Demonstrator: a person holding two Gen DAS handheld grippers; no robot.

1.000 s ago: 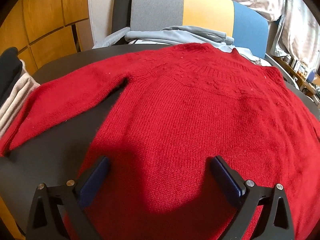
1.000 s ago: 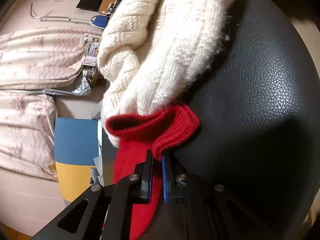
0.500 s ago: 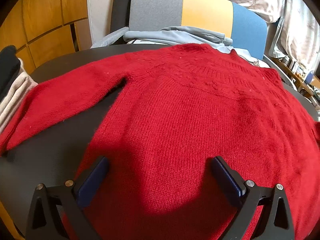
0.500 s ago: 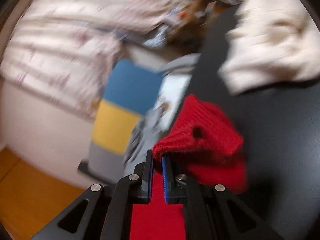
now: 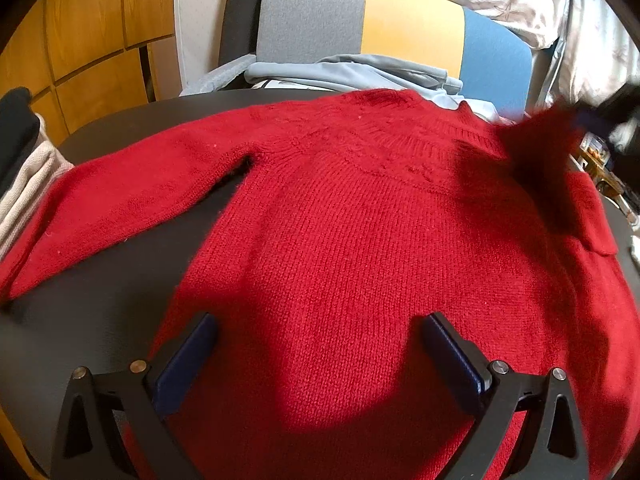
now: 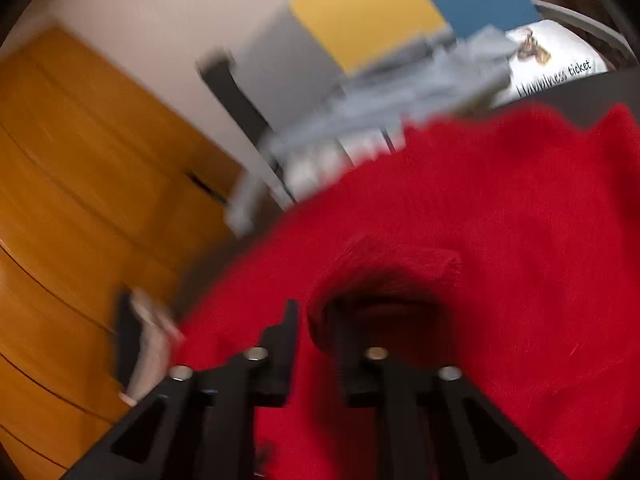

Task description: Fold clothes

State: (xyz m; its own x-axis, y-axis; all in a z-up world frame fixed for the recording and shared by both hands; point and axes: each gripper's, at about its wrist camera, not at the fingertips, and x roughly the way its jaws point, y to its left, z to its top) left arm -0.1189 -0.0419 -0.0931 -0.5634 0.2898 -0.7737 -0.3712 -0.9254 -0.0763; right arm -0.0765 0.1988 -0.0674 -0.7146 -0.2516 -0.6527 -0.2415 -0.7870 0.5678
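A red knitted sweater (image 5: 360, 232) lies spread flat on a black table (image 5: 100, 312), its left sleeve (image 5: 120, 204) stretched out to the left. My left gripper (image 5: 316, 356) is open and hovers over the sweater's lower body, holding nothing. My right gripper (image 6: 316, 312) has carried the right sleeve cuff (image 6: 400, 264) in over the sweater's body; its jaws now stand slightly apart with the cuff lying against them. In the left wrist view the right gripper (image 5: 600, 120) shows blurred at the upper right, with the sleeve (image 5: 552, 160) folded inward below it.
A chair (image 5: 380, 40) in grey, yellow and blue stands behind the table with light blue clothing (image 5: 348, 74) on it. Beige and black clothes (image 5: 24, 160) sit at the table's left edge. Wooden panels (image 5: 92, 32) line the left wall.
My right gripper swung the red cuff from the table's right edge in over the sweater, and its jaws have parted. The left gripper has stayed nearly still and open.
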